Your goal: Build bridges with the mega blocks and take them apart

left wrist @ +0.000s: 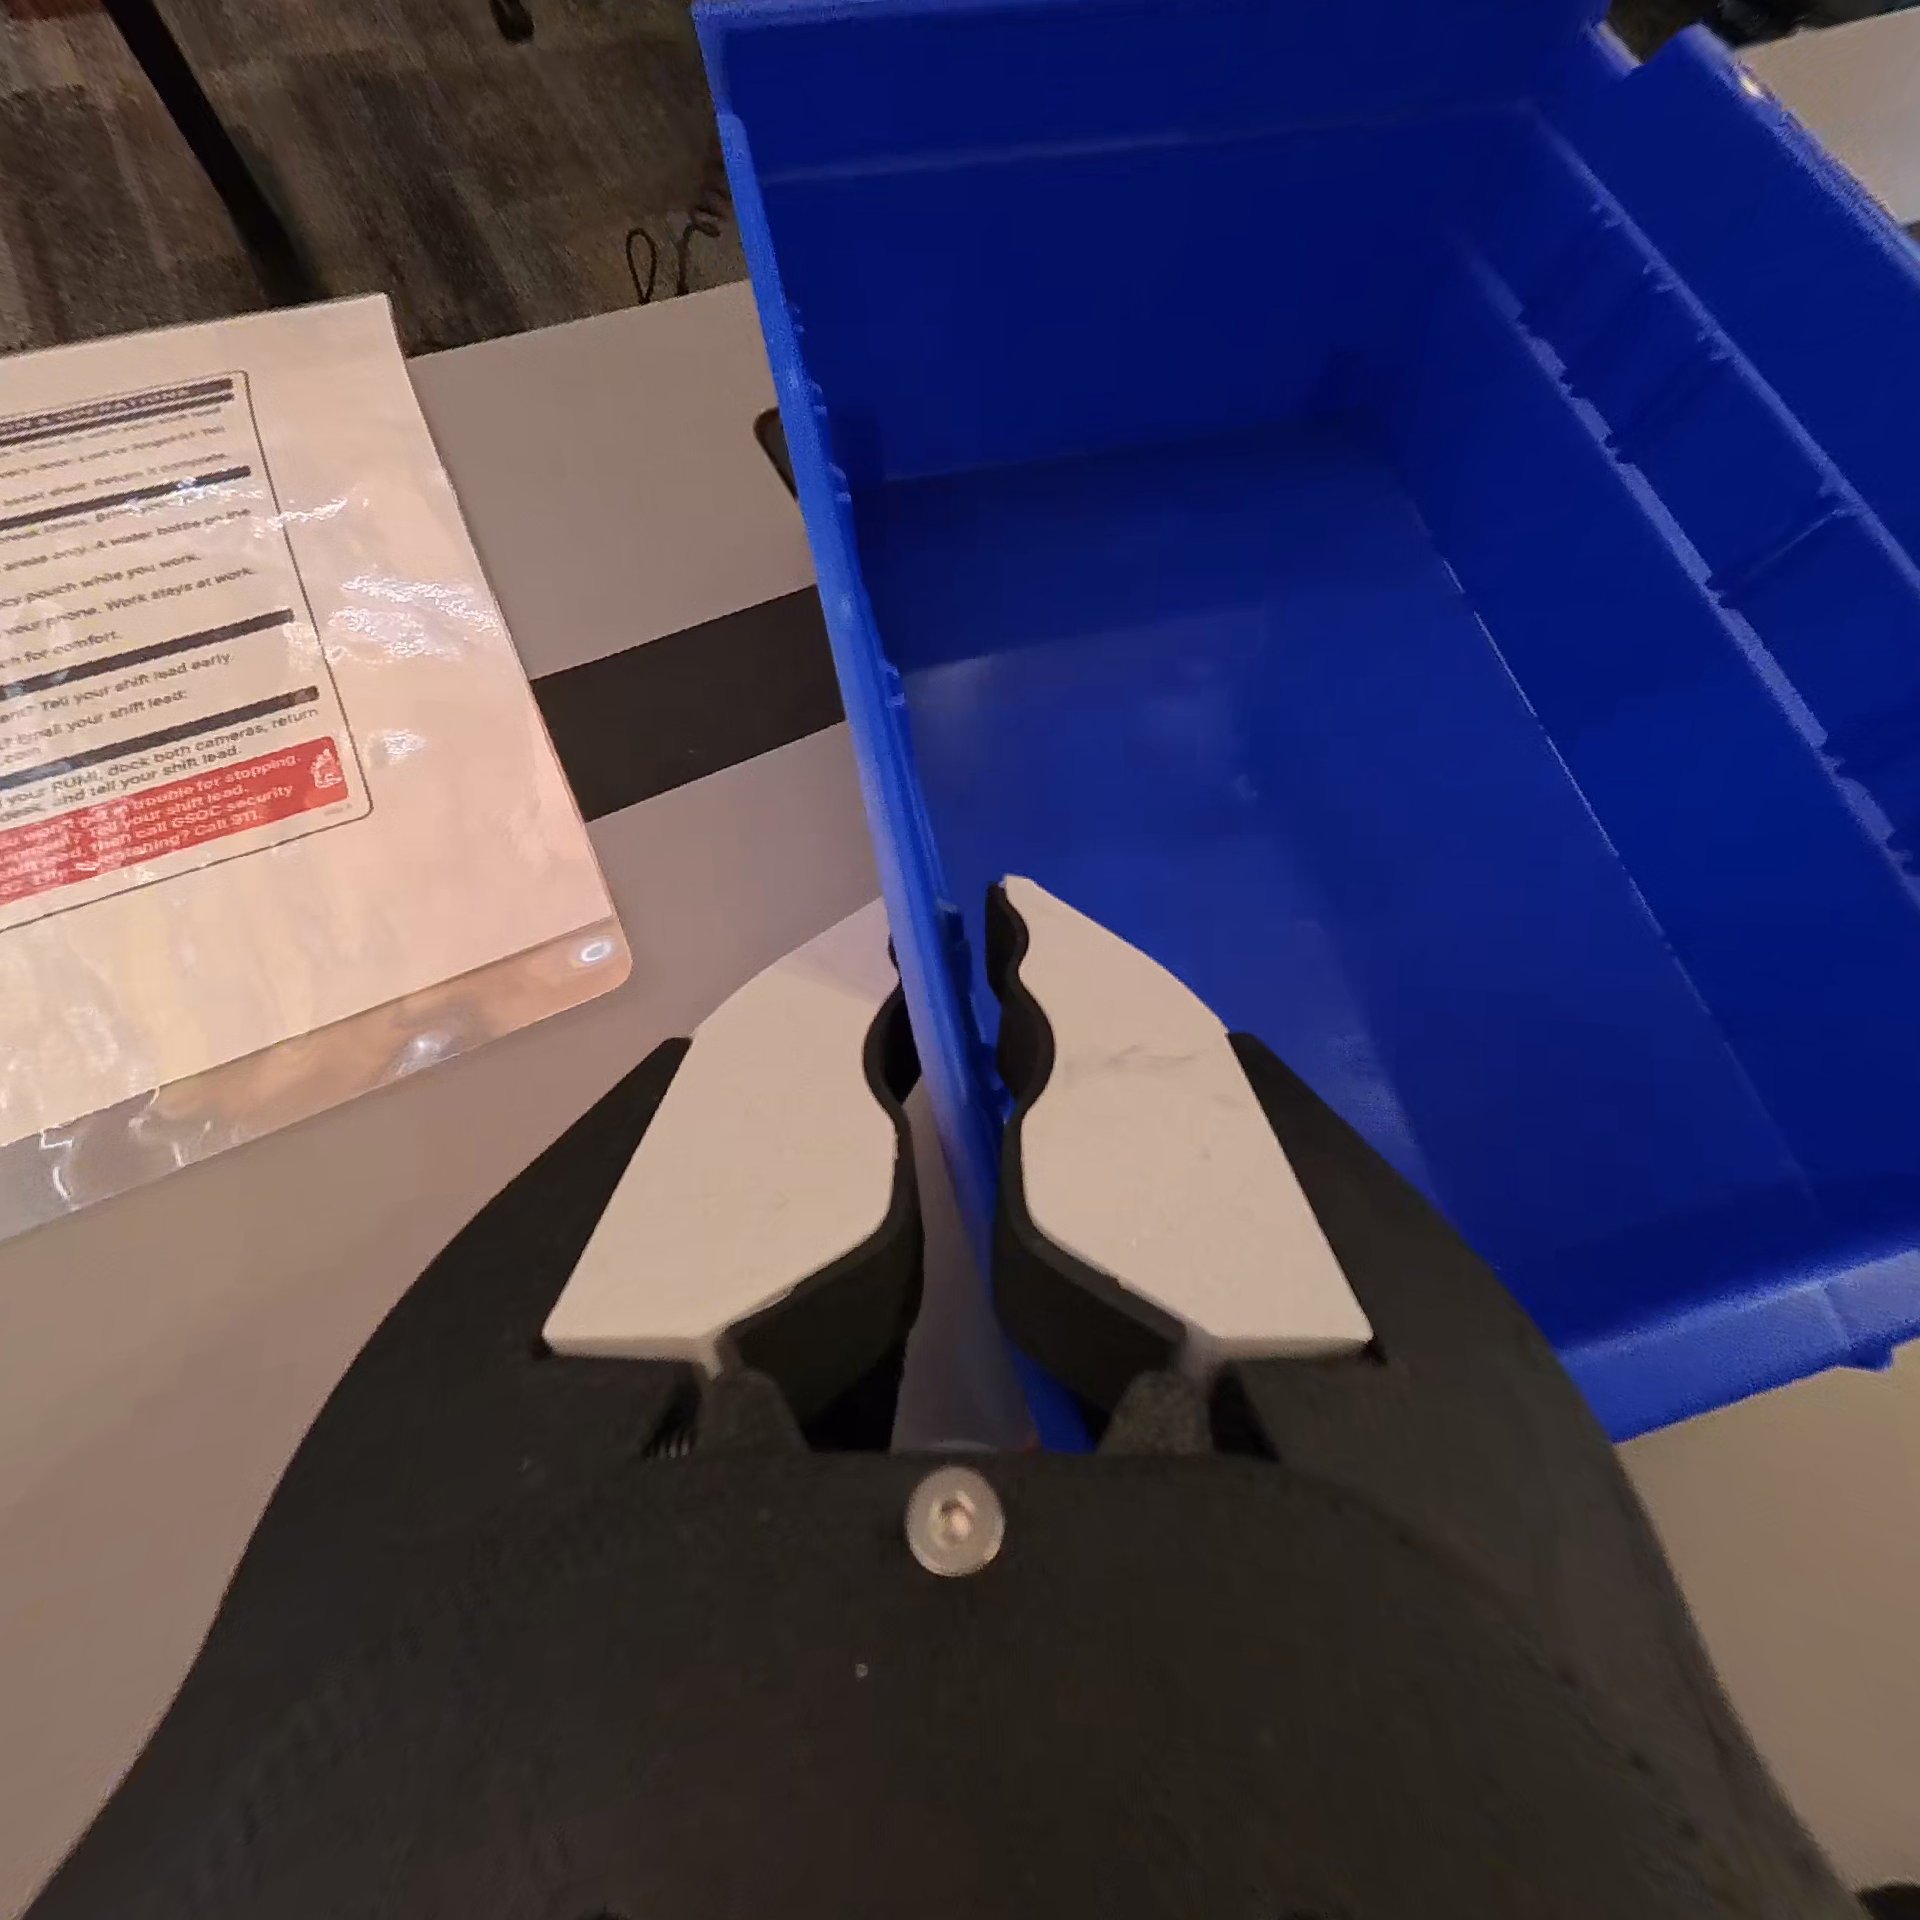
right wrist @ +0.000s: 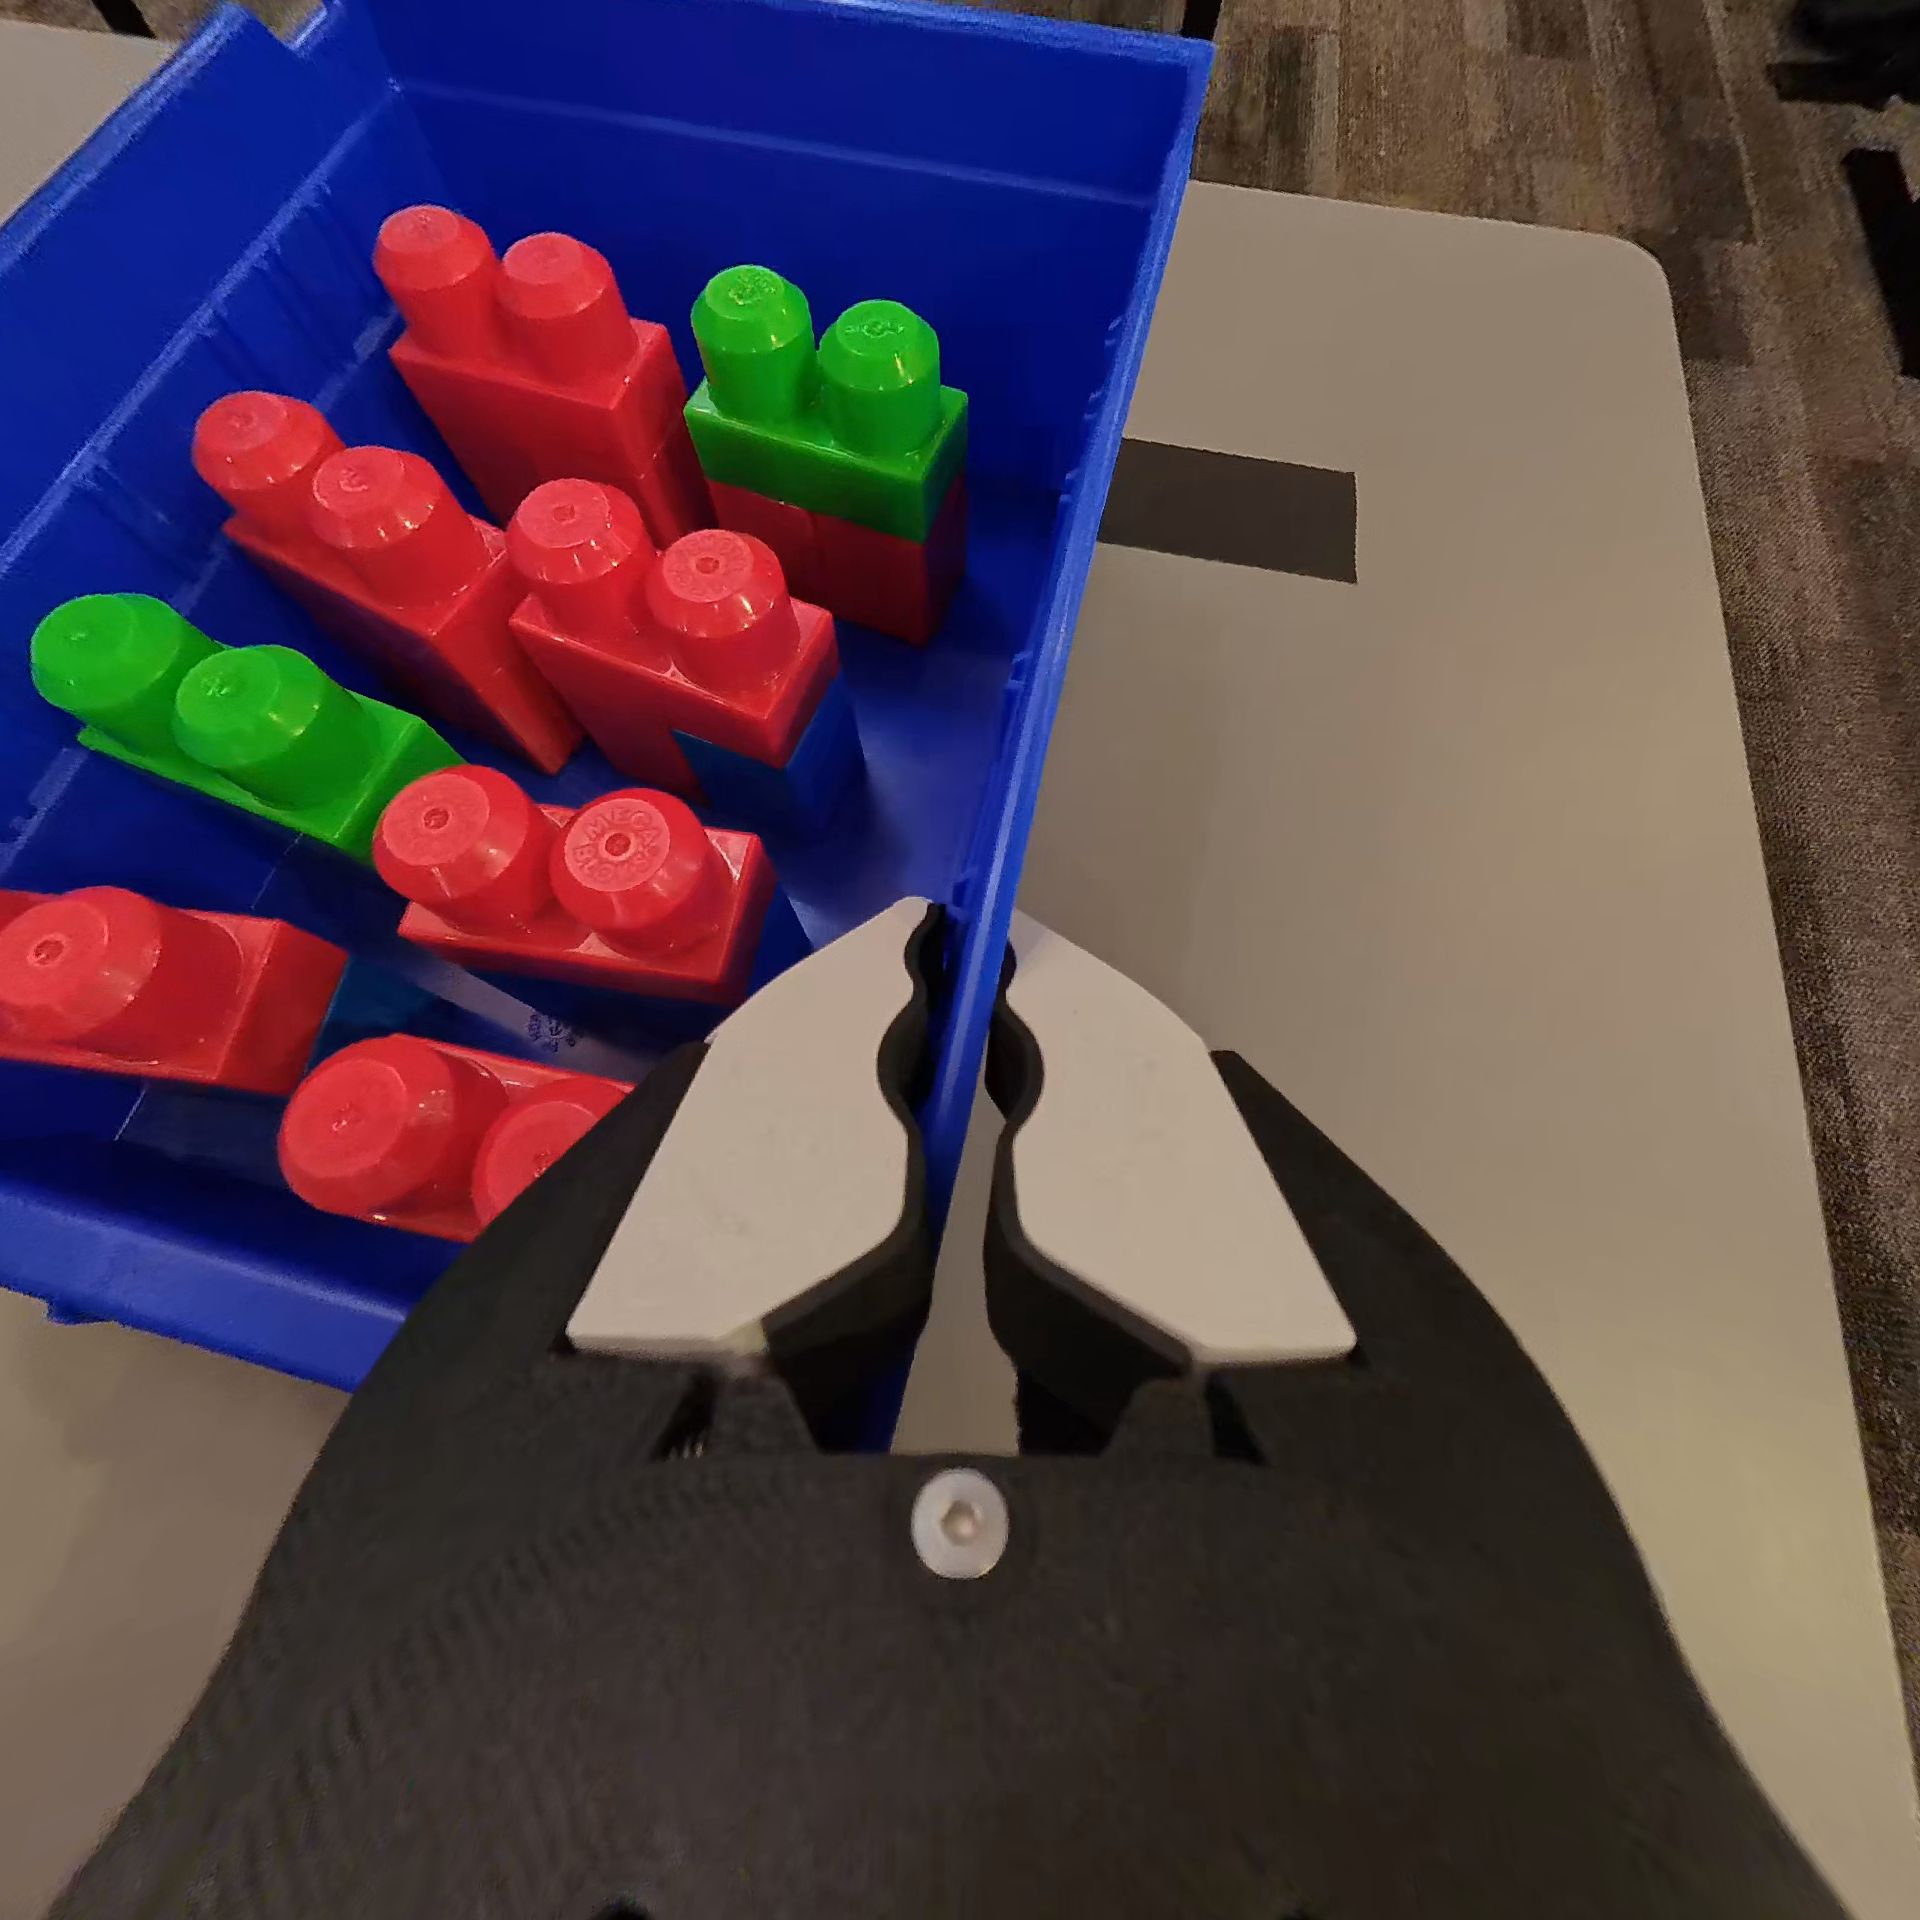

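In the left wrist view my left gripper point(left wrist: 951, 935) is shut on the left wall point(left wrist: 904, 790) of an empty blue bin point(left wrist: 1299, 831), one finger inside and one outside. In the right wrist view my right gripper point(right wrist: 966, 935) is shut on the right wall point(right wrist: 1049, 665) of a blue bin point(right wrist: 831, 156) that holds several mega blocks standing studs up. Most are red point(right wrist: 582, 894). One green block point(right wrist: 260, 727) stands at the left. A green block sits on a red one point(right wrist: 831, 447) at the back right. A red block sits on a blue one point(right wrist: 675, 644).
A laminated printed sheet point(left wrist: 208, 727) lies on the grey table point(left wrist: 644, 447) left of the empty bin. Black tape strips point(left wrist: 686, 696) point(right wrist: 1236, 509) run under the bins. The table's right edge point(right wrist: 1704, 727) borders dark carpet point(right wrist: 1818, 416). Another blue wall point(left wrist: 1766, 208) adjoins the empty bin's right side.
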Available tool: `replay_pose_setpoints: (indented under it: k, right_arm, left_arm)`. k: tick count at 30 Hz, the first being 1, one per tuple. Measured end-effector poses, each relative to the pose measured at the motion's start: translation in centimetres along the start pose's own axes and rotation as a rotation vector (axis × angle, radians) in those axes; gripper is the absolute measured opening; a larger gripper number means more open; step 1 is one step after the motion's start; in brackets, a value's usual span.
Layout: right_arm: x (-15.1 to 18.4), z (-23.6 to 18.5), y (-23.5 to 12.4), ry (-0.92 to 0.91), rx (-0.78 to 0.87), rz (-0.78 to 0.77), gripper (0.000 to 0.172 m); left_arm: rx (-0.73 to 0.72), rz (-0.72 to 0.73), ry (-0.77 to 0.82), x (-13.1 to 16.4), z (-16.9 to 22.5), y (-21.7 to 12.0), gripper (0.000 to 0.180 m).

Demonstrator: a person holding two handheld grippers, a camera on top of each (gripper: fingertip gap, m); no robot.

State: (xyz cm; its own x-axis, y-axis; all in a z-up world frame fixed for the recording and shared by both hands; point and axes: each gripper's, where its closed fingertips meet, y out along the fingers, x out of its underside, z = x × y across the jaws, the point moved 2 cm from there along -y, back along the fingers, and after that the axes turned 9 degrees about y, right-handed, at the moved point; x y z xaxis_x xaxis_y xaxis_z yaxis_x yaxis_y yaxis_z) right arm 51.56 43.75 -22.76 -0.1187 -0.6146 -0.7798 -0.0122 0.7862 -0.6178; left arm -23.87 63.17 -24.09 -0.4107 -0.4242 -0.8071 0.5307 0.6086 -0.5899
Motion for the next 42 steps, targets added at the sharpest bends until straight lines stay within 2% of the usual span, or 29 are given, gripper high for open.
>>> replay_pose_setpoints:
  k: [11, 22, 31, 42]
  right_arm:
    - [1.5, -0.3, -5.0, 0.016, -0.066, -0.141, 0.005]
    - [4.0, -3.9, -9.7, -0.064, -0.113, -0.208, 0.004]
    - [5.7, -10.4, -11.8, -0.176, -0.193, -0.250, 0.004]
    - [7.3, -22.2, -11.5, -0.332, -0.360, -0.278, 0.005]
  left_arm:
    - [-0.035, 0.018, 0.003, -1.0, -0.9, -4.3, 0.007]
    - [-0.079, 0.038, -0.004, -0.1, -1.0, -9.1, 0.006]
    - [-0.124, 0.075, -0.001, 0.6, -1.5, -15.1, 0.006]
    - [-0.198, 0.108, -0.012, 3.2, -1.9, -22.3, 0.006]
